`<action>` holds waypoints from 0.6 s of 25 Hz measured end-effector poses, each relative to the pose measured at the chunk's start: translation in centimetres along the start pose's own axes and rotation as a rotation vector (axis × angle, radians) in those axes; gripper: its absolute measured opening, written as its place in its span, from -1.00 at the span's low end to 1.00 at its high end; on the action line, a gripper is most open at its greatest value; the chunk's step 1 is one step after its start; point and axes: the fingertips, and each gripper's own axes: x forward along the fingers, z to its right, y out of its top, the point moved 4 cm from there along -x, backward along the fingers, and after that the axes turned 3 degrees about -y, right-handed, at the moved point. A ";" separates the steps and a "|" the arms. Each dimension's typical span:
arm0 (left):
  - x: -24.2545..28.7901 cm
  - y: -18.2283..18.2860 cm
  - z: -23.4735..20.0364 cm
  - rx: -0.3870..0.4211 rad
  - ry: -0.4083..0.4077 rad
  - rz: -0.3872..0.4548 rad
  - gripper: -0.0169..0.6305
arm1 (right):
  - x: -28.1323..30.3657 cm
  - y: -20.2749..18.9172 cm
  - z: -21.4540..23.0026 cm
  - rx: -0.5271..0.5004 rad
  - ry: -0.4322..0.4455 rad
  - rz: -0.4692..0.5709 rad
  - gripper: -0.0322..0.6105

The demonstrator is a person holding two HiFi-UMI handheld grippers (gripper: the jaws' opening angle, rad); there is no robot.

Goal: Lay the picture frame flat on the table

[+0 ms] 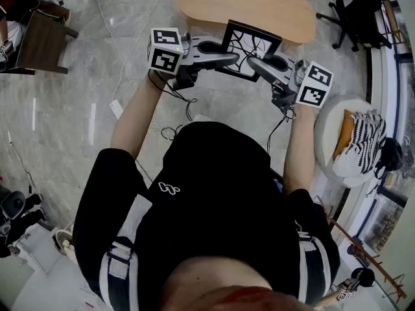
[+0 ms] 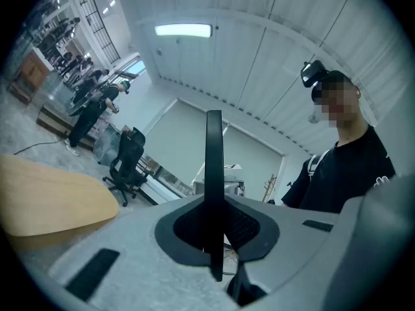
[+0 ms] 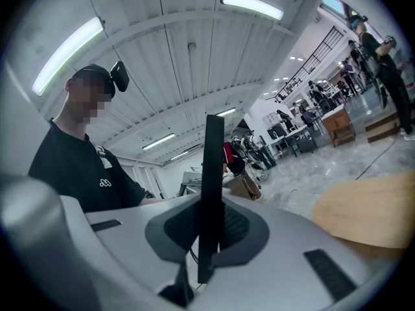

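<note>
A black picture frame (image 1: pixel 250 48) with a white, dark-branched picture is held in the air at the near edge of the light wooden table (image 1: pixel 259 5). My left gripper (image 1: pixel 228 58) is shut on its left side and my right gripper (image 1: pixel 256 63) on its right side. In the left gripper view the frame (image 2: pixel 214 167) shows edge-on as a thin dark upright bar clamped between the jaws of the left gripper (image 2: pixel 217 229). The right gripper view shows the same thin frame edge (image 3: pixel 212 173) pinched in the right gripper (image 3: pixel 207 229). The table (image 2: pixel 45 199) (image 3: pixel 376 206) lies beside both.
A dark wooden stool (image 1: pixel 42 41) stands on the marble floor at the far left. A black office chair (image 1: pixel 353 11) is at the top right. A round white seat with a striped cloth (image 1: pixel 360 141) is on the right. Cables (image 1: pixel 172 131) trail below the grippers.
</note>
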 end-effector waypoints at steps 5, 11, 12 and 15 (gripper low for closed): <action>0.1 -0.3 -0.5 -0.043 0.018 0.013 -0.85 | 0.0 -0.3 0.7 0.033 -0.013 0.011 -0.81; 0.1 -0.7 -0.8 -0.079 0.011 -0.001 -0.85 | 0.0 -0.7 1.2 0.073 -0.042 0.014 -0.81; 0.1 -0.7 -1.0 -0.082 0.010 0.000 -0.85 | 0.0 -0.7 1.3 0.076 -0.045 0.011 -0.81; 0.2 -0.8 -1.0 -0.070 0.012 0.003 -0.85 | -0.1 -0.8 1.4 0.070 -0.044 0.006 -0.81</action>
